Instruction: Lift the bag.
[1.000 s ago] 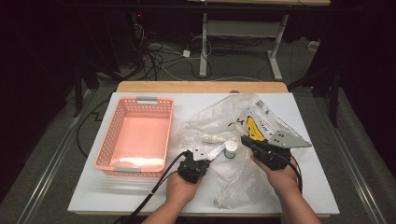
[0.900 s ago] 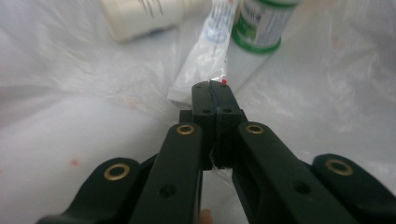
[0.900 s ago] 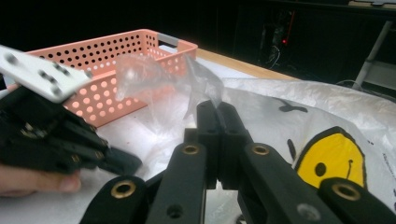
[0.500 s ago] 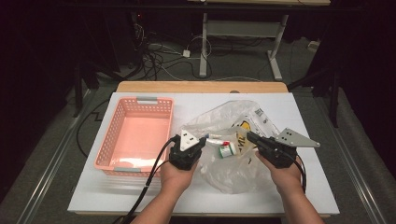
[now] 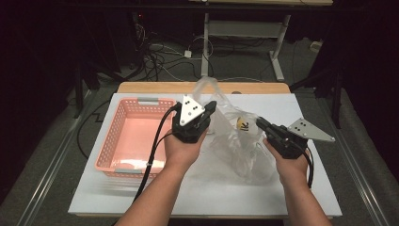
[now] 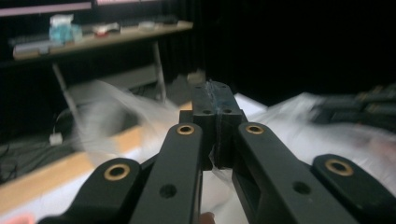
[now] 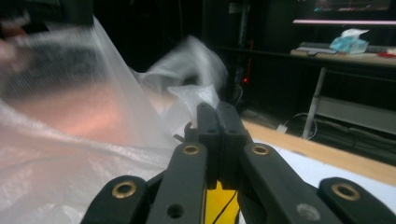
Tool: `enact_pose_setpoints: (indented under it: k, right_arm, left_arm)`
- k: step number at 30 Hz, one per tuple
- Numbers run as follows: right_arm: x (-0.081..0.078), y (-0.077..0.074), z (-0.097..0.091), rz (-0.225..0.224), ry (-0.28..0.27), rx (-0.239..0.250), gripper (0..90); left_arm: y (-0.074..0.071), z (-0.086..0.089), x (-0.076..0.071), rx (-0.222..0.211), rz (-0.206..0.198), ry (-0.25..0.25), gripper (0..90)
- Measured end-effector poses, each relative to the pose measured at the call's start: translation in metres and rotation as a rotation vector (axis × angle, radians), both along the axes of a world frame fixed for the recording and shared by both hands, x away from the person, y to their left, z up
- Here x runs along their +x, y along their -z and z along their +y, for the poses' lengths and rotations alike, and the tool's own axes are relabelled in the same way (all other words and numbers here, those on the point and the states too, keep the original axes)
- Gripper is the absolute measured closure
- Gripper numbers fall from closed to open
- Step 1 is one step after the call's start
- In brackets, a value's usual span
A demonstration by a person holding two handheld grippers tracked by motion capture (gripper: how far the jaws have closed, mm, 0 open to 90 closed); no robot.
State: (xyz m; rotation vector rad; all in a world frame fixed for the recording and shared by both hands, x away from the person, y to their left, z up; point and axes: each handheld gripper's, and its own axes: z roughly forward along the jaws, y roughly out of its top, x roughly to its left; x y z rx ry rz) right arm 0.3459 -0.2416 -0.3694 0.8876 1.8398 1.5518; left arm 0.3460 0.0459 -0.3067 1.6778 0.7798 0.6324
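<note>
A clear plastic bag [image 5: 235, 146] hangs bunched between my two grippers above the white table top [image 5: 141, 197]. My left gripper [image 5: 209, 107] is raised high, shut on the bag's upper left edge; a thin film shows between its closed jaws [image 6: 212, 91]. Lower and to the right, my right gripper [image 5: 259, 122] is shut on the bag's other side, jaws together [image 7: 215, 112]. A small yellow-and-white item [image 5: 243, 125] shows through the bag near the right gripper. The bag's film [image 7: 93, 116] billows blurred beside the right jaws.
A pink plastic basket [image 5: 136, 136] lies empty on the table's left half, just left of my left hand. The wooden table edge [image 5: 164, 87] runs along the back. Beyond it are floor cables [image 5: 160, 52] and a desk frame [image 5: 277, 52].
My left gripper has risen well above the table, pulling the bag's edge up with it. The right gripper rose a little. The bag went from spread flat to hanging and bunched.
</note>
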Motion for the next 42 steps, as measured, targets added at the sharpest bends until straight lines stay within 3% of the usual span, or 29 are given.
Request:
enact_pose_setpoints:
  k: [7,10,12,19,24,27,30,34,36,39,42]
  right_arm:
    - [0.013,-0.019,-0.003,-0.039,0.043,0.026,90.0]
    - [0.020,-0.030,-0.004,-0.051,0.058,0.032,90.0]
    - [0.024,-0.039,-0.005,-0.069,0.069,0.038,90.0]
    - [0.027,-0.080,-0.011,-0.154,0.116,0.076,90.0]
    - [0.027,-0.090,-0.018,-0.201,0.143,0.095,90.0]
    - [0.032,-0.083,-0.018,-0.176,0.141,0.080,90.0]
    - [0.039,-0.066,-0.018,-0.123,0.147,0.051,90.0]
    - [0.040,-0.045,-0.024,-0.074,0.140,0.025,86.8]
    - [0.036,-0.041,-0.029,-0.076,0.137,0.032,83.8]
    - [0.026,-0.038,-0.034,-0.082,0.124,0.037,76.0]
    - [0.013,-0.035,-0.039,-0.090,0.110,0.024,69.9]
  left_arm:
    - [-0.036,-0.019,0.011,-0.028,-0.082,0.035,88.9]
    - [-0.050,-0.024,0.016,-0.019,-0.108,0.039,88.9]
    - [-0.057,-0.025,0.020,-0.043,-0.112,0.041,88.9]
    - [-0.066,-0.023,0.025,-0.068,-0.136,0.035,88.8]
    - [-0.057,-0.023,0.027,-0.085,-0.142,0.040,88.7]
    - [-0.043,-0.024,0.029,-0.088,-0.111,0.031,88.5]
    - [-0.025,-0.021,0.029,-0.064,-0.074,0.033,86.3]
    - [-0.003,-0.007,0.020,-0.049,-0.025,0.030,60.7]
    - [0.007,0.002,0.009,-0.037,-0.021,0.025,52.7]
    - [0.021,0.016,-0.009,-0.062,0.032,0.028,41.2]
    - [0.034,0.028,-0.028,-0.053,0.035,0.035,32.7]
